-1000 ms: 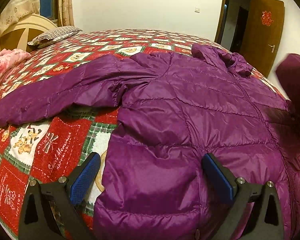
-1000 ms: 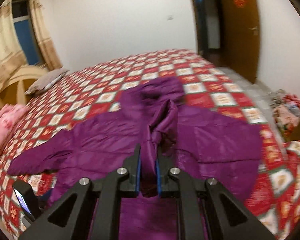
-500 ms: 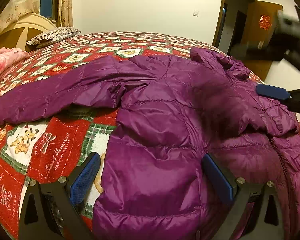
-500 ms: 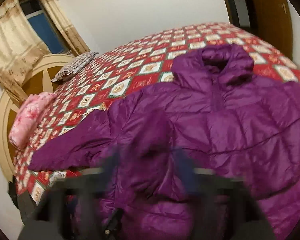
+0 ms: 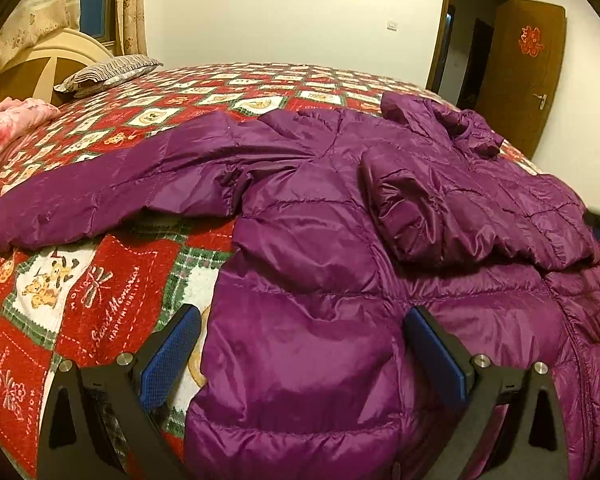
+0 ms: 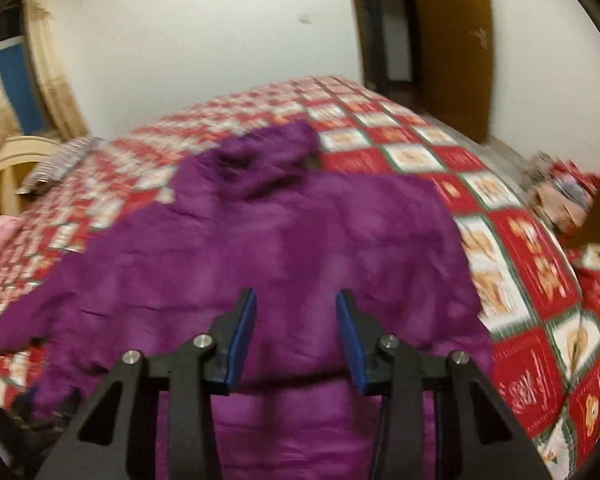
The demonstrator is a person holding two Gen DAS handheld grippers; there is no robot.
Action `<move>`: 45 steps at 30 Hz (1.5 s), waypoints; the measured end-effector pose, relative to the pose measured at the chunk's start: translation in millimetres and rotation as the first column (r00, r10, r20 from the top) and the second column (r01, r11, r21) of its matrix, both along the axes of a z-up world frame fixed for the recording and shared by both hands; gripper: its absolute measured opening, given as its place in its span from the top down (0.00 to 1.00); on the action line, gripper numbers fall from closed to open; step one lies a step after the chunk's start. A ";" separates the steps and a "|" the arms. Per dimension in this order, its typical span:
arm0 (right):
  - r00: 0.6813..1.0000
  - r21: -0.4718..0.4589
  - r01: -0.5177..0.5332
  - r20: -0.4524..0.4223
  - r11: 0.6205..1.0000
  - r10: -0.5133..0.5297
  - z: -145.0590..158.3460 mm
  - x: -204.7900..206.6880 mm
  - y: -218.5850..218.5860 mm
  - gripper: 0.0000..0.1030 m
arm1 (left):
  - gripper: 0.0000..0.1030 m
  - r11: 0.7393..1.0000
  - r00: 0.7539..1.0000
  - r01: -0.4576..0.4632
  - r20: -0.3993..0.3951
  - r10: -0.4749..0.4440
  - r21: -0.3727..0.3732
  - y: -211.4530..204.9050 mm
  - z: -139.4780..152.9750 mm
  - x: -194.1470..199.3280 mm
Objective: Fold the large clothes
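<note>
A purple quilted down jacket (image 5: pixel 320 248) lies front-up on the bed. Its right sleeve (image 5: pixel 452 212) is folded across the chest. Its left sleeve (image 5: pixel 100 196) stretches out flat to the left. My left gripper (image 5: pixel 300 344) is open and empty, its blue pads straddling the jacket's lower left hem. In the blurred right wrist view the jacket (image 6: pixel 284 248) fills the middle. My right gripper (image 6: pixel 296 328) is open and empty just above the jacket's lower part.
The bed has a red, white and green patterned cover (image 5: pixel 100 300). A striped pillow (image 5: pixel 104 72) and a pink bundle (image 5: pixel 8 120) lie by the headboard. A brown door (image 5: pixel 524 68) stands open at the right. Clutter lies on the floor (image 6: pixel 560 196).
My right gripper carried the right sleeve over the chest, opened and let it go, then pulled back. The left gripper has stayed in place, open.
</note>
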State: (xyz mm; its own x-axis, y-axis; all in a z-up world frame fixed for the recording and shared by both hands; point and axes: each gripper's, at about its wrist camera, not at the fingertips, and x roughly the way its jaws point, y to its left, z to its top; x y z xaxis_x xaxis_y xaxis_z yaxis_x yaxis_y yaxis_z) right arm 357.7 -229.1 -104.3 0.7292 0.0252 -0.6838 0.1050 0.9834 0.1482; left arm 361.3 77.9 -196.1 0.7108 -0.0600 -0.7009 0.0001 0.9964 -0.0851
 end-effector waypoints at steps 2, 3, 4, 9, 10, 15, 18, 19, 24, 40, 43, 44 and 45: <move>0.998 0.023 0.002 -0.067 1.000 0.000 -21.8 7.8 -6.1 0.56 | 0.01 1.000 1.000 -0.005 -0.011 0.005 0.018 -1.6 0.5 1.1; 0.994 0.042 -0.004 -0.112 0.999 0.009 -34.8 12.9 -7.3 0.56 | 0.01 1.000 1.000 -0.008 -0.021 0.008 0.029 -3.0 1.6 1.5; 0.992 0.056 -0.004 -0.124 0.998 0.011 -45.2 13.8 -7.9 0.55 | 0.01 0.999 0.999 -0.010 -0.033 0.011 0.037 -3.5 3.2 2.2; 0.998 -0.034 -0.031 -0.059 0.999 0.029 -46.2 8.7 10.9 0.40 | 0.01 1.000 1.000 0.002 0.002 -0.002 0.000 -12.6 43.4 3.6; 0.998 -0.035 -0.039 -0.057 0.999 0.037 -47.0 10.2 13.8 0.37 | 0.01 1.000 1.000 0.009 0.024 -0.009 -0.007 -17.9 53.1 7.1; 0.998 -0.040 -0.046 -0.049 0.998 0.044 -48.1 16.0 18.0 0.35 | 0.01 0.997 0.999 -0.005 0.035 0.003 0.074 -60.0 63.9 60.3; 0.998 -0.019 -0.051 -0.038 0.999 0.050 -48.0 3.7 10.7 0.32 | 0.01 0.992 0.998 -0.043 -0.048 0.049 0.120 -73.2 34.8 91.0; 0.998 -0.006 -0.054 -0.034 0.999 0.053 -48.4 3.9 9.2 0.31 | 0.01 0.989 0.996 -0.052 -0.064 0.061 0.139 -75.7 27.4 95.3; 0.998 0.008 -0.061 -0.024 0.998 0.061 -48.5 1.5 7.9 0.28 | 0.01 0.988 0.990 -0.057 -0.116 0.074 0.146 -76.1 9.0 106.1; 0.997 -0.001 -0.070 -0.019 0.998 0.070 -48.6 1.1 11.4 0.23 | 0.01 0.769 0.770 -0.627 0.051 0.636 -0.124 193.9 72.1 20.9; 0.997 -0.007 -0.069 -0.021 0.998 0.069 -48.7 1.2 12.1 0.23 | 0.01 0.631 0.640 -0.760 -0.014 0.768 -0.157 259.4 60.1 7.3; 0.997 -0.011 -0.068 -0.022 0.998 0.068 -48.7 1.2 12.5 0.23 | 0.01 0.586 0.599 -0.794 -0.042 0.799 -0.162 276.6 54.8 4.7; 0.997 -0.016 -0.068 -0.023 0.998 0.068 -48.7 1.3 13.0 0.23 | 0.01 0.528 0.543 -0.836 -0.084 0.836 -0.151 293.6 47.9 2.8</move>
